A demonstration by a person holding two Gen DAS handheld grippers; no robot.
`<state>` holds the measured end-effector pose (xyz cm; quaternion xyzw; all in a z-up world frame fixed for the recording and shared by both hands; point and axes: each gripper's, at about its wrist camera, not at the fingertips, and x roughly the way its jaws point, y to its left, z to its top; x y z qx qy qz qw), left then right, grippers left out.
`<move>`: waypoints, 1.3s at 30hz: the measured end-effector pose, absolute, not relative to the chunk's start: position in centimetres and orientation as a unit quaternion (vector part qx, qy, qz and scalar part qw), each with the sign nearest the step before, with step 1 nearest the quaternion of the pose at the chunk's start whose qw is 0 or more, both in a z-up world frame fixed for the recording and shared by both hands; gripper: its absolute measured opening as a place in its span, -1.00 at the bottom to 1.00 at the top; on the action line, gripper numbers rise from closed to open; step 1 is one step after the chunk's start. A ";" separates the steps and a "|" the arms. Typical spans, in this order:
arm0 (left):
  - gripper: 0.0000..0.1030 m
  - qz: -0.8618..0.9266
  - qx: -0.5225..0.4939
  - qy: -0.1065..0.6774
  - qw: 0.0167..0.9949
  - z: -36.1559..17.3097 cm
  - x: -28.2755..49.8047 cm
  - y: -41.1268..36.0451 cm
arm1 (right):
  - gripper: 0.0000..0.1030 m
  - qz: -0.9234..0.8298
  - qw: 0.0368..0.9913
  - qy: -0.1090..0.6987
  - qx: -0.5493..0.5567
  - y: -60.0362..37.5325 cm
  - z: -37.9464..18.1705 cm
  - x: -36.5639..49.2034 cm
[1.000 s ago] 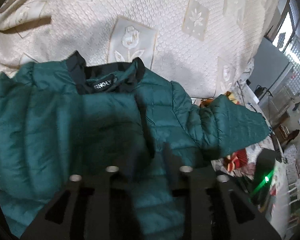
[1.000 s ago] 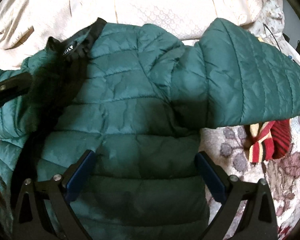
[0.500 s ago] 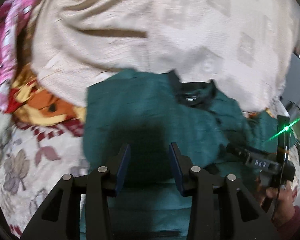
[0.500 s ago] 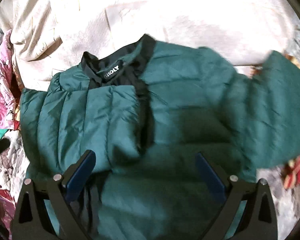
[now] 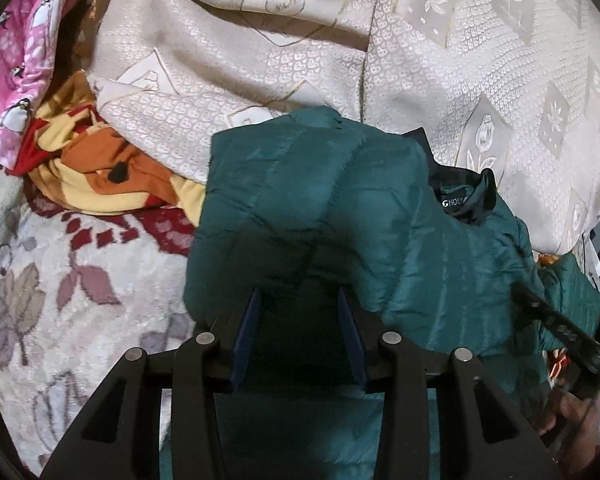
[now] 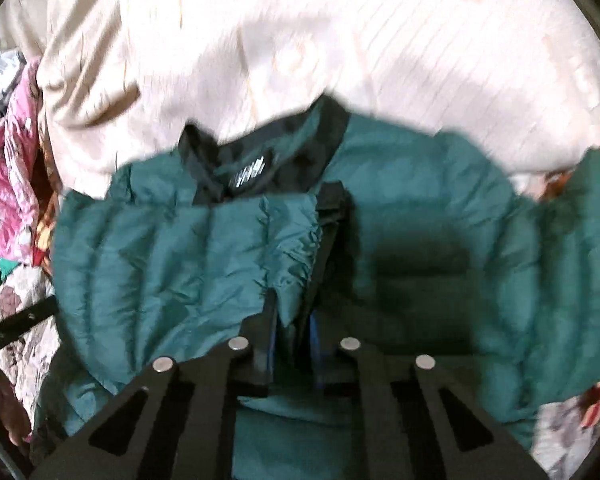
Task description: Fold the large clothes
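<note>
A bed with a floral blanket [image 5: 60,280] carries the work; a cream bedspread [image 5: 300,40] is bunched behind it. On the blanket lies a green jacket [image 5: 380,220], front up, its black collar [image 5: 466,196] toward the bedspread. One sleeve is folded across the chest, and its cuff end [image 6: 292,240] lies beside the dark front opening. The other sleeve [image 6: 572,260] stretches out to the side.

The left claw [image 5: 300,300] is parted, with blue pads [image 5: 246,332] on either side of a bulge of the folded sleeve near the shoulder; the pads stand apart from each other, and contact with the fabric cannot be confirmed. The right claw [image 6: 290,324] is clenched on the jacket, pinching a ridge of fabric at the front edge beside the cuff. The right-wrist view is blurred, so finer detail of that grip is unclear. In the left-wrist view the right claw's frame and the hand [image 5: 572,432] holding it appear at the lower right edge.

Beside the jacket's shoulder, at the edge of the bedspread, lie an orange and yellow cloth [image 5: 108,168] and a pink printed cloth [image 5: 16,60].
</note>
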<state>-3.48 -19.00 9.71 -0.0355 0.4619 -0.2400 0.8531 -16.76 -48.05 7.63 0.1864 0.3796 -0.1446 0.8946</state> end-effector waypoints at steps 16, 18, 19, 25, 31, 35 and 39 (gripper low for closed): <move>-0.13 -0.217 0.003 0.466 0.858 6.8 -3.2 -23.4 | 0.45 -0.244 0.868 0.406 0.151 -51.7 6.9 -17.2; -0.13 -0.218 0.006 0.458 0.862 7.4 -3.6 -23.2 | 0.47 -0.239 0.879 0.381 0.161 -51.2 8.3 -18.2; -0.13 -0.217 0.007 0.451 0.866 7.8 -3.8 -23.0 | 0.47 -0.231 0.883 0.374 0.162 -50.8 9.0 -18.5; -0.13 -0.217 0.000 0.423 0.880 9.5 -3.8 -22.6 | 0.47 -0.157 0.903 0.379 0.130 -47.1 10.8 -16.9; -0.13 -0.218 0.016 0.432 0.875 8.6 -2.8 -24.0 | 0.46 -0.132 0.900 0.405 0.087 -44.6 8.7 -13.5; -0.13 -0.209 0.032 0.442 0.872 7.2 -2.2 -25.2 | 0.46 -0.156 0.889 0.423 0.081 -45.2 6.5 -11.5; -0.13 -0.206 0.038 0.443 0.871 6.4 -1.8 -25.7 | 0.46 -0.184 0.869 0.444 0.119 -47.6 4.1 -10.6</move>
